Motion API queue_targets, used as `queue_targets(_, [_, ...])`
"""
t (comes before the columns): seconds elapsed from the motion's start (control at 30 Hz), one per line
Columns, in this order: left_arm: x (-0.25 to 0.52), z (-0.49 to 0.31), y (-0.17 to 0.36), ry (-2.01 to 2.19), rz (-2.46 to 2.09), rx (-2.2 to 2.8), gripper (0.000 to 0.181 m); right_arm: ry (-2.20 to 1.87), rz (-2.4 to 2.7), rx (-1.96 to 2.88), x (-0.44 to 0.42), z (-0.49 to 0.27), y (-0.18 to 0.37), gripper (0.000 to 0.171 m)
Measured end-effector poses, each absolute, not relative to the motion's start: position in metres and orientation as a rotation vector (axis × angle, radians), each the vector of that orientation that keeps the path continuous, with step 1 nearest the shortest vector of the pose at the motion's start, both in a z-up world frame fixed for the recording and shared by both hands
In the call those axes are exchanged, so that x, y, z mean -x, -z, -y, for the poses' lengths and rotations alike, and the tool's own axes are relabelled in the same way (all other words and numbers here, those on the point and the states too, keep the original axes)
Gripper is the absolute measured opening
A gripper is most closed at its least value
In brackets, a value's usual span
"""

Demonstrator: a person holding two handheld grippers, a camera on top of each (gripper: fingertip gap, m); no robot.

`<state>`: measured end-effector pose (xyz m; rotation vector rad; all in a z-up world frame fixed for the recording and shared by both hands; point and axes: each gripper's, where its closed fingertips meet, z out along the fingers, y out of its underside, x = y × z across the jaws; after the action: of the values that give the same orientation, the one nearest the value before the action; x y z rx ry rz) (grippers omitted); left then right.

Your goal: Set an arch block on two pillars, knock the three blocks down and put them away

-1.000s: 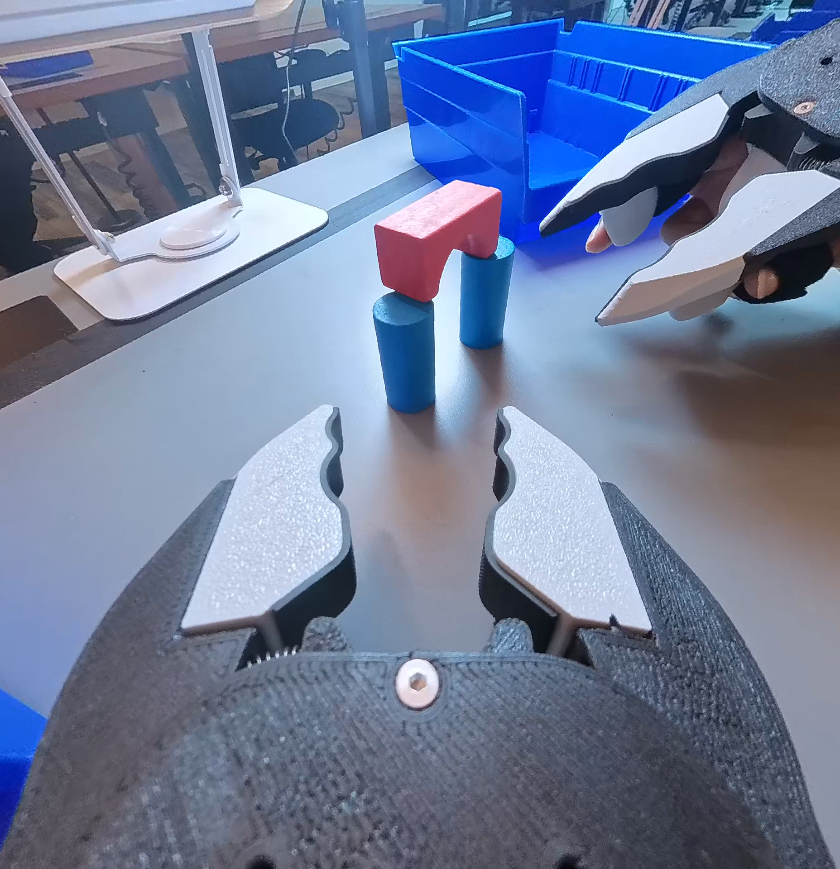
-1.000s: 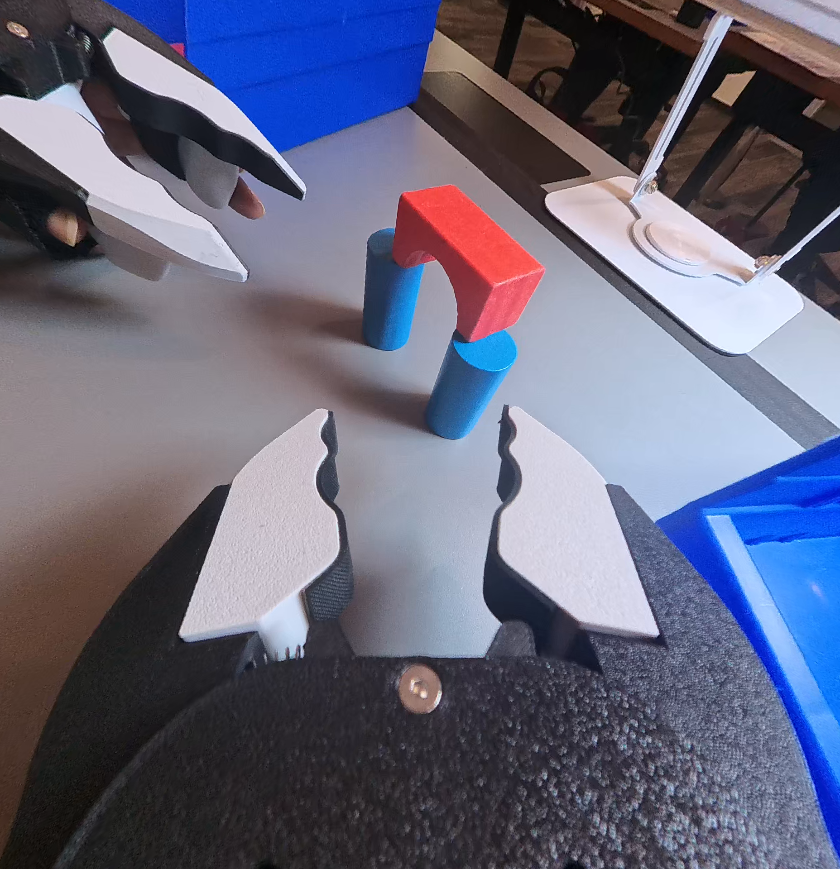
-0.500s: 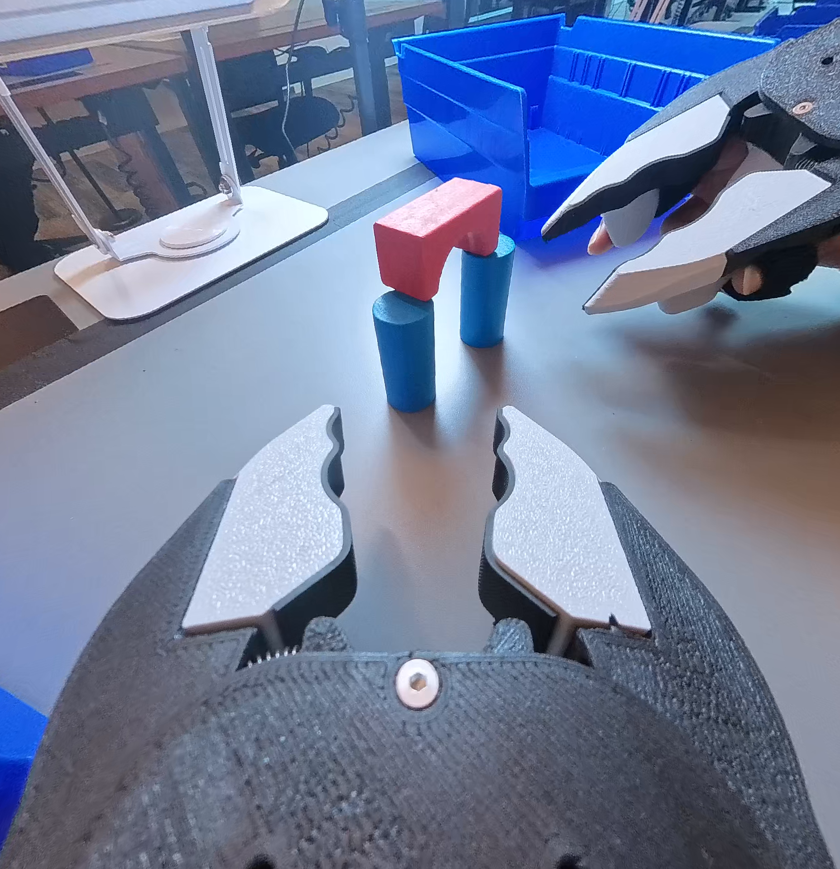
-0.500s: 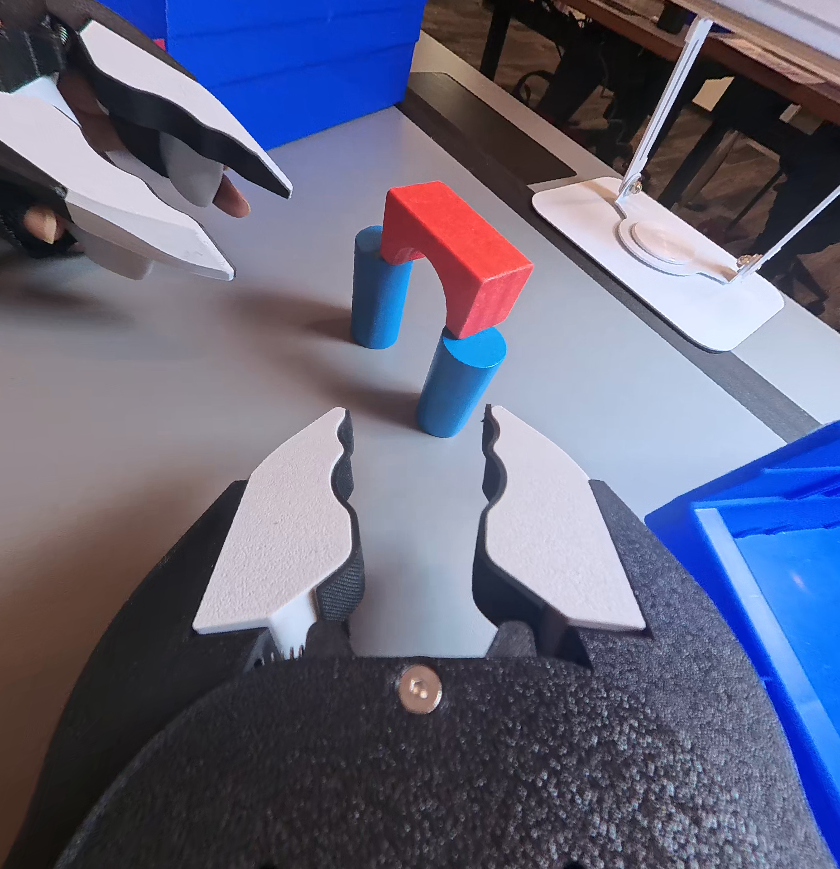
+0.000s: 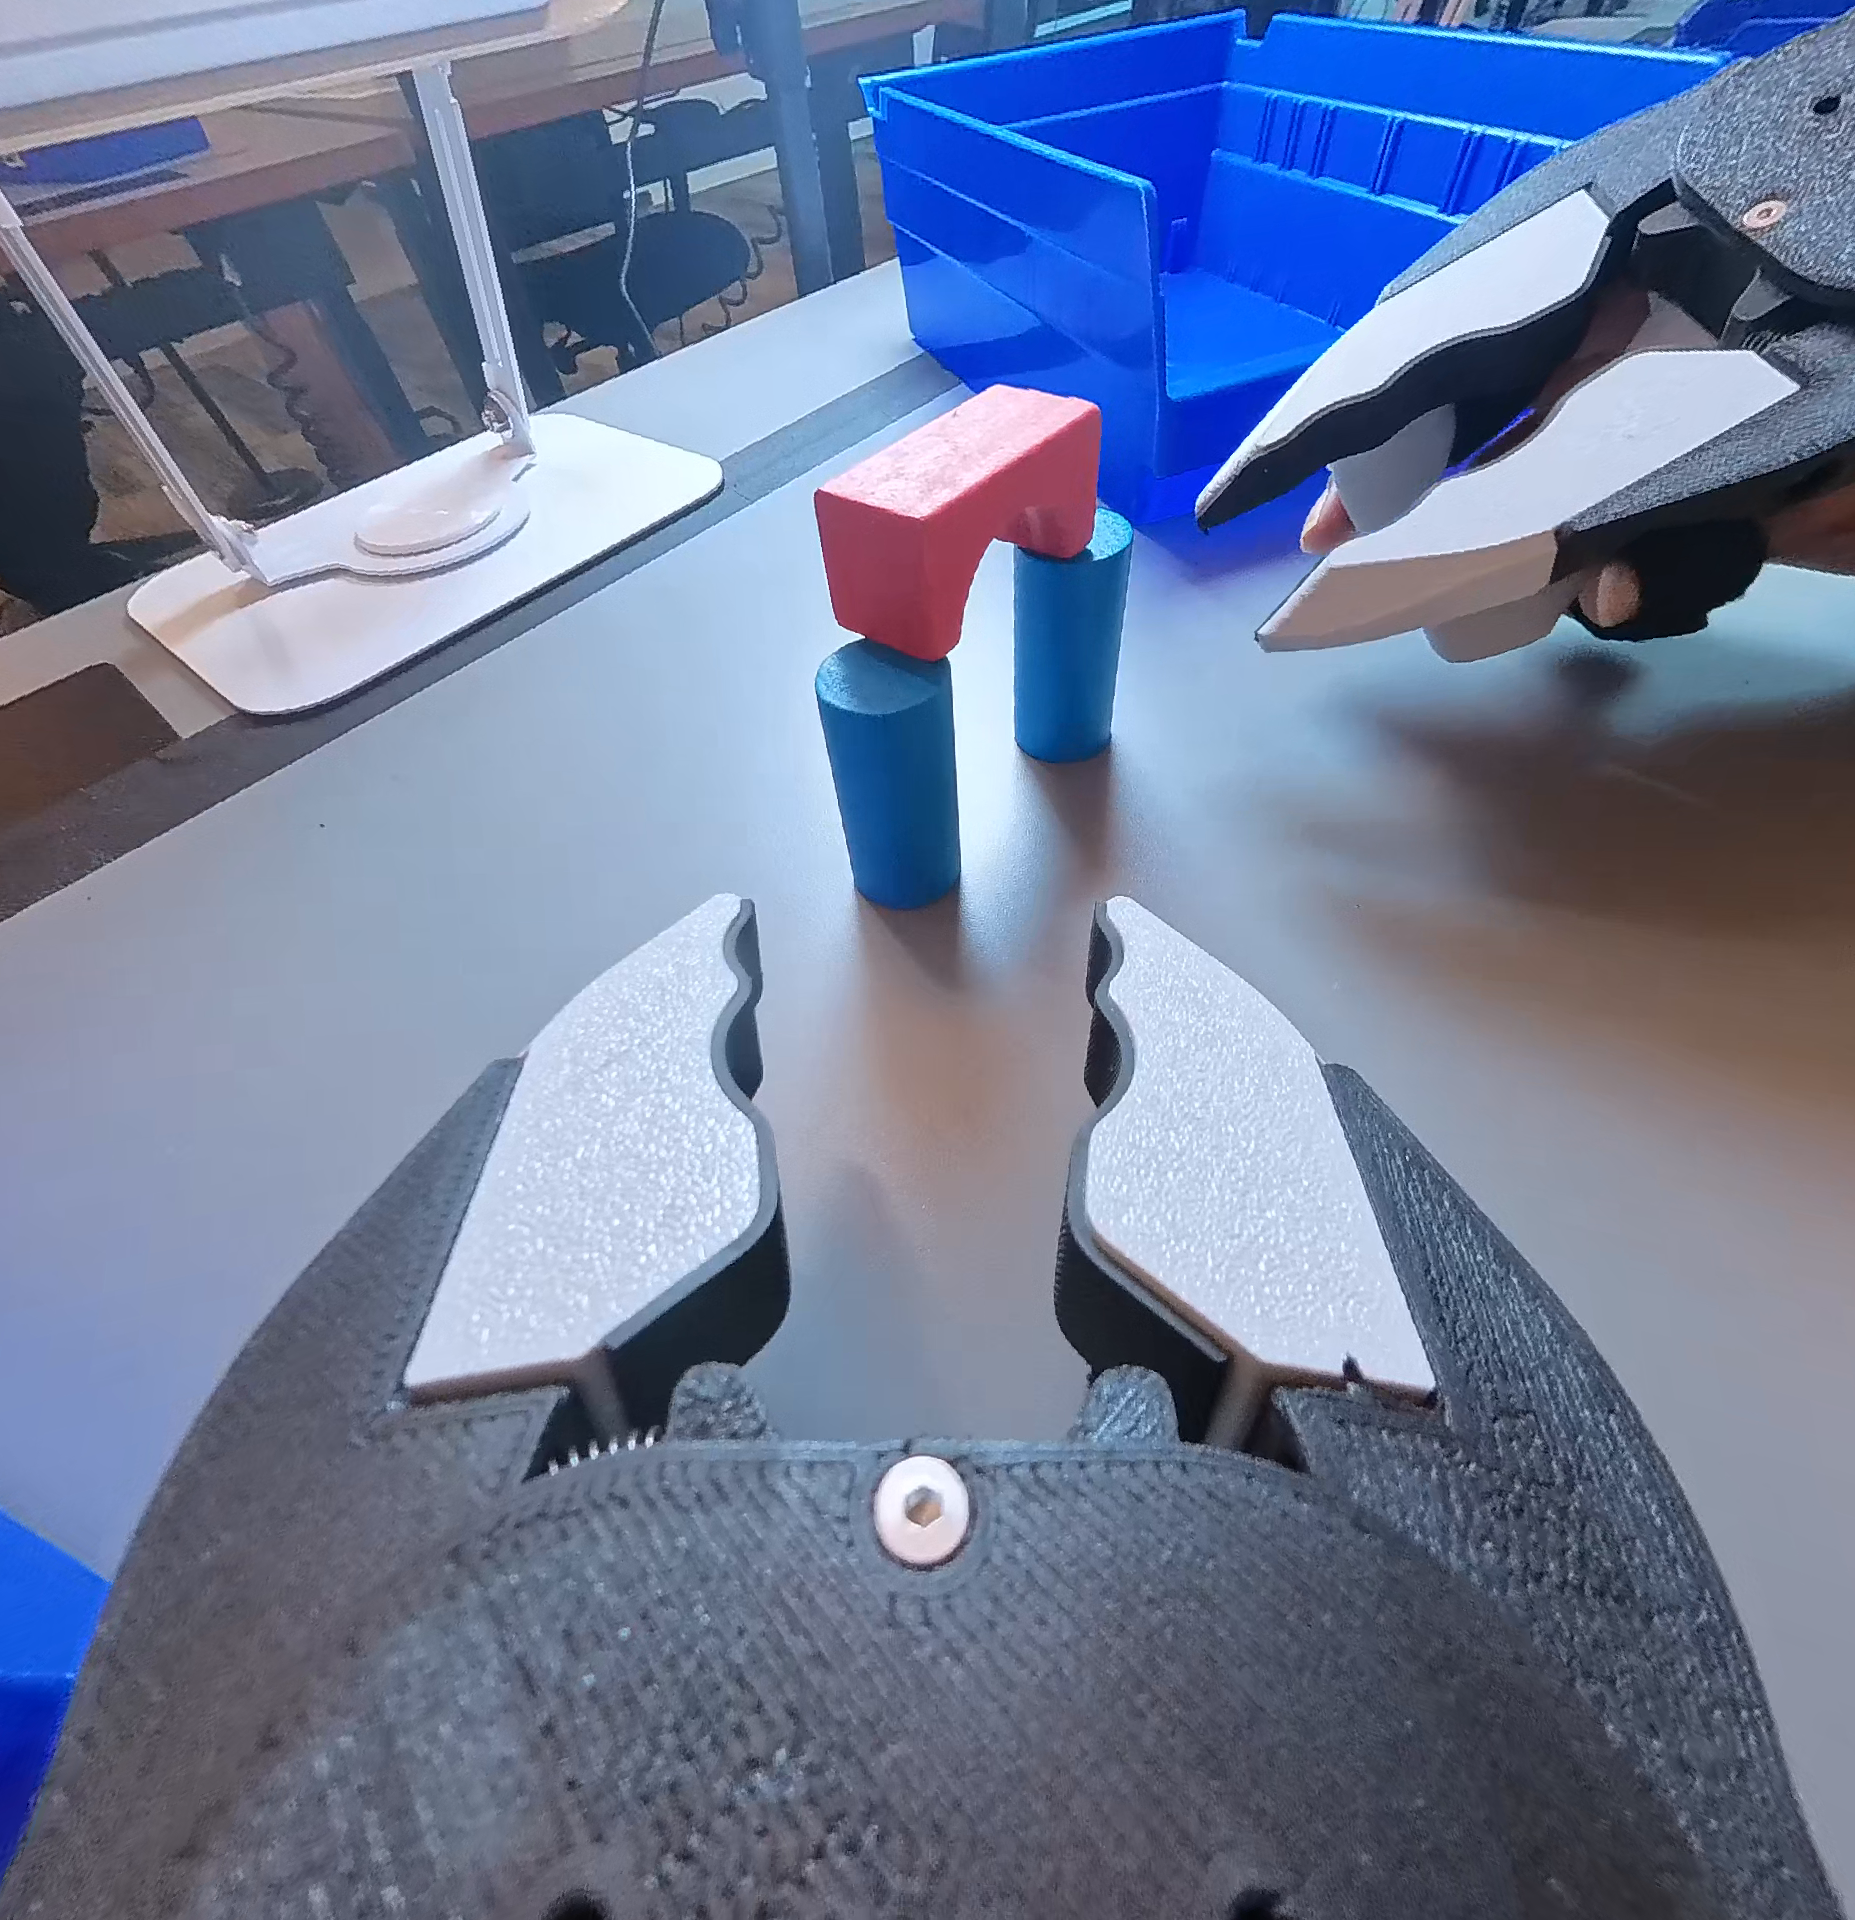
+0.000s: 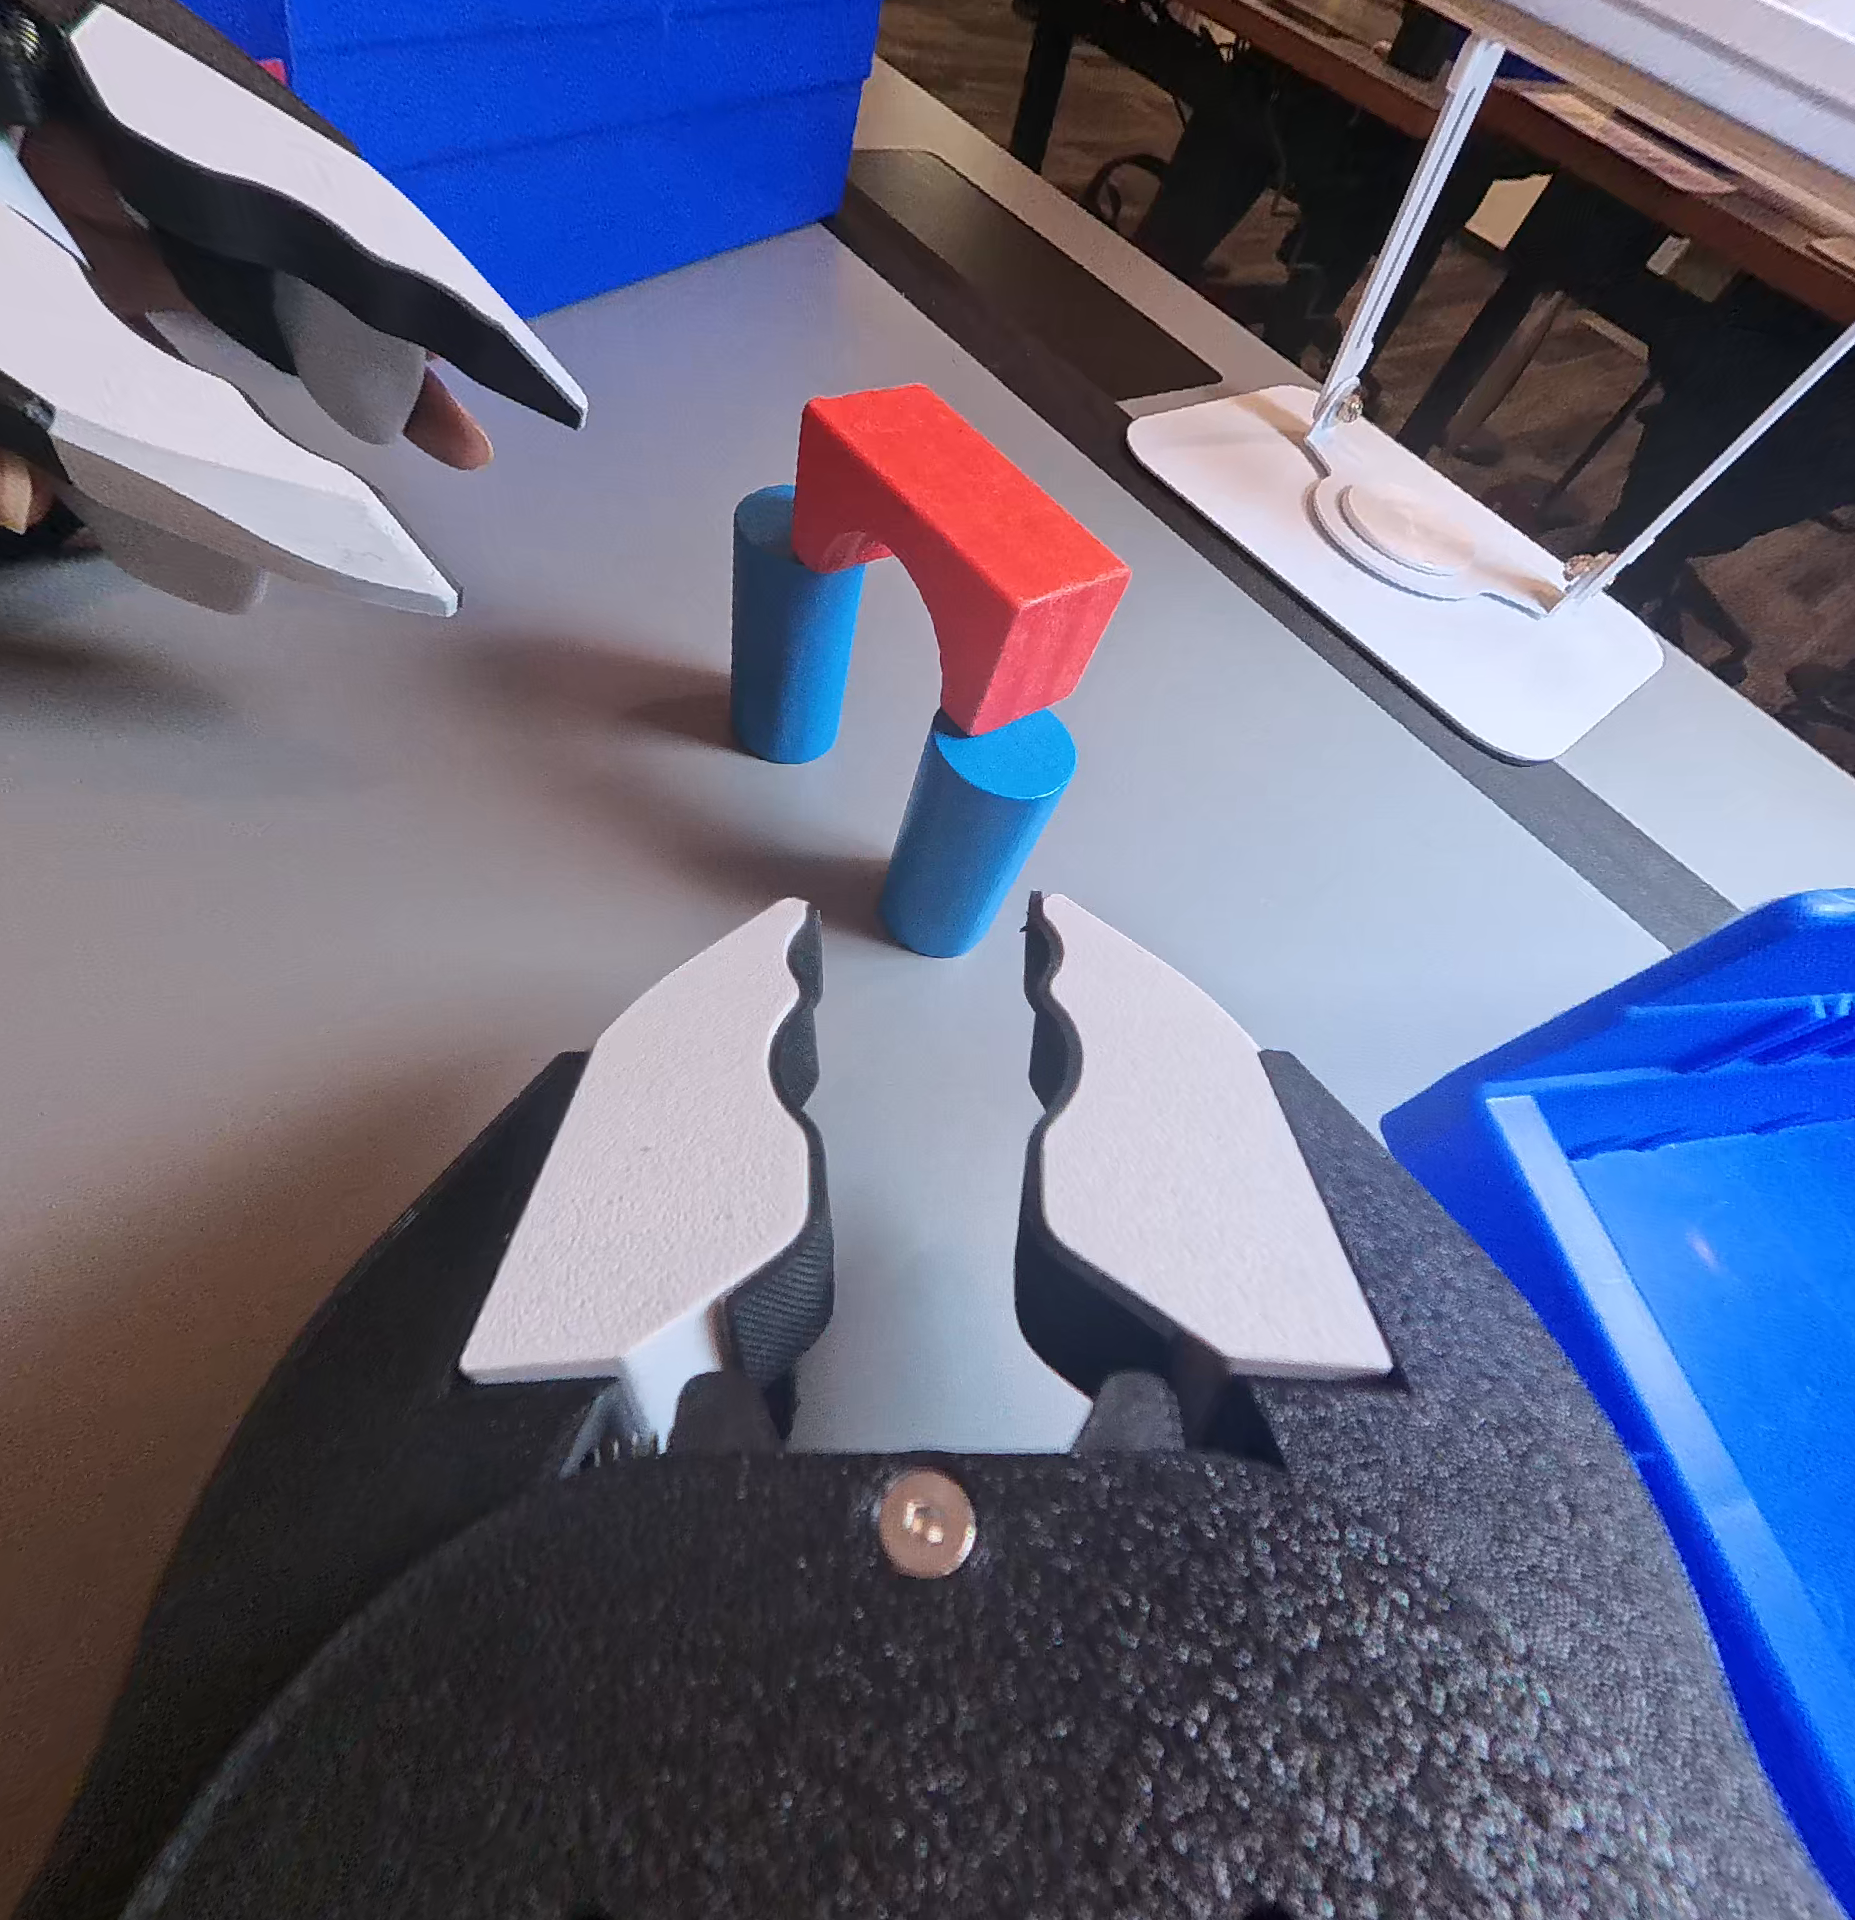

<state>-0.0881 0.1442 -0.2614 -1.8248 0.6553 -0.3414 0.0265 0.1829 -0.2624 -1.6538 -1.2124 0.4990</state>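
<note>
A red arch block [image 5: 944, 520] rests on two upright blue pillars, a near one [image 5: 892, 779] and a far one [image 5: 1068, 644], on the grey table. My left gripper [image 5: 923, 920] is open and empty, its tips just short of the near pillar. My right gripper [image 5: 1235, 577] shows to the right of the arch, apart from it. In the right wrist view the arch [image 6: 964, 561] sits on the nearer pillar [image 6: 970, 831] and the farther pillar [image 6: 793, 644]. My right gripper [image 6: 923, 914] is empty, its jaws narrowed but apart, tips at the nearer pillar's base. My left gripper [image 6: 516, 509] shows at upper left.
A blue bin [image 5: 1058, 260] stands behind the arch and shows close on the right in the right wrist view [image 6: 1681, 1143]. Another blue bin [image 6: 590, 156] stands at the far side, its corner [image 5: 9, 1662] beside my left gripper. A white lamp base [image 5: 435, 561] sits at the table's edge. Between my right fingertips and the arch [image 6: 964, 561] there is roughly 6 cm. Look for it in the left wrist view [image 5: 1058, 440] too.
My right gripper's jaws have narrowed and it has moved closer to the pillars. The left gripper and the three blocks have not moved.
</note>
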Motion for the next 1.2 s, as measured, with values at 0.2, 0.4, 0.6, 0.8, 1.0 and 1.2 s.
queue_targets(0.2, [0.087, -0.144, 0.261, 0.334, -0.667, 1.820, 0.060, -0.441, 1.196, 1.680, -0.031, -0.190, 0.268, 0.025])
queue_targets(0.4, [0.086, -0.143, 0.260, 0.363, -0.672, 1.812, 0.060, -0.307, 1.171, 1.643, -0.031, -0.207, 0.256, 0.010])
queue_targets(0.6, [0.089, -0.135, 0.254, 0.337, -0.695, 1.774, 0.054, -0.137, 1.177, 1.641, -0.020, -0.227, 0.263, 0.003])
queue_targets(0.8, [0.096, -0.125, 0.252, 0.240, -0.744, 1.721, 0.049, -0.061, 1.234, 1.574, 0.011, -0.226, 0.265, 0.004])
queue_targets(1.0, [0.106, -0.128, 0.250, 0.282, -0.687, 1.742, 0.049, -0.056, 1.290, 1.490, 0.044, -0.215, 0.260, 0.004])
queue_targets(1.2, [0.111, -0.130, 0.250, 0.295, -0.658, 1.750, 0.049, -0.135, 1.326, 1.423, 0.062, -0.198, 0.256, 0.004])
